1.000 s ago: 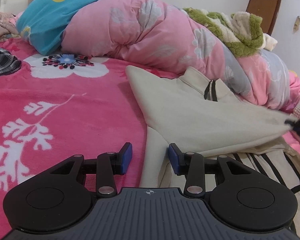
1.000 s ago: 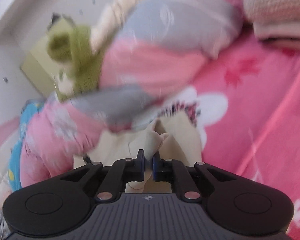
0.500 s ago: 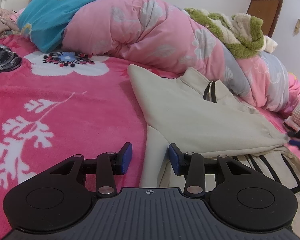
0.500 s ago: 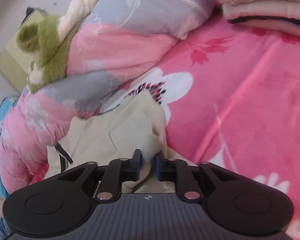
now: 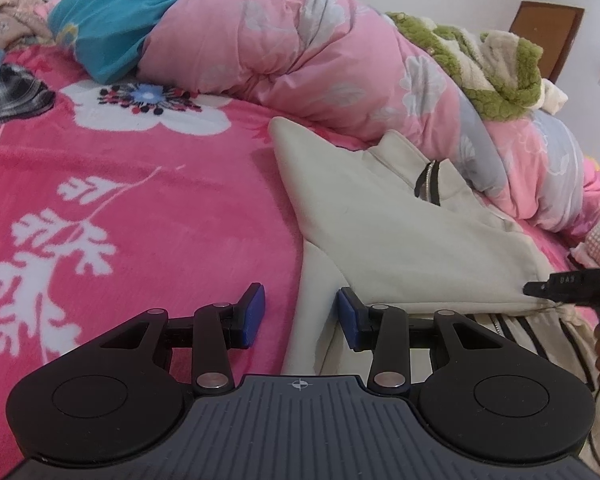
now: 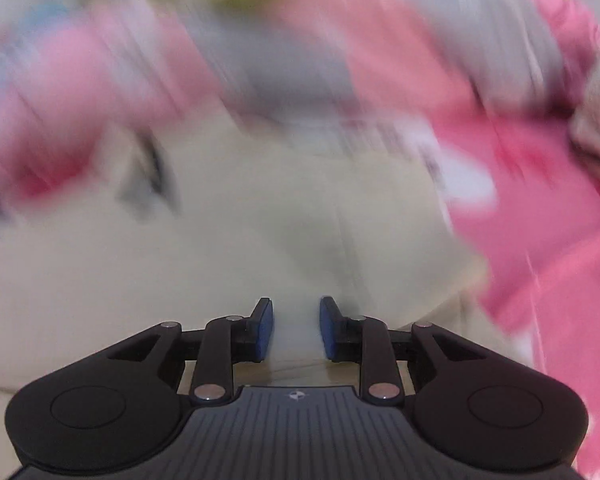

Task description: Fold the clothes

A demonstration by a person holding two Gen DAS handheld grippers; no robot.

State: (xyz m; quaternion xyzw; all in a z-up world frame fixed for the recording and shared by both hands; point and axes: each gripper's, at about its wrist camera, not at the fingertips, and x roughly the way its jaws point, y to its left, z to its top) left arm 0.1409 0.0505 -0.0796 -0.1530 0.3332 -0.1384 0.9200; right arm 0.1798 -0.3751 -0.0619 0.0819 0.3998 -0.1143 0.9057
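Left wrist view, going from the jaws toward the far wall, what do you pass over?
Left gripper → cream garment → pink floral quilt → green and cream fleece blanket → brown door.

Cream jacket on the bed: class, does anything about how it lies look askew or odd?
Yes. The cream jacket is folded crooked: its top layer runs diagonally to a point near the quilt, and a striped part sticks out below the fold. Both grippers, left and right, are open.

Left tool point(image 5: 301, 317) and right tool point(image 6: 296, 328), both with jaws parted, empty.
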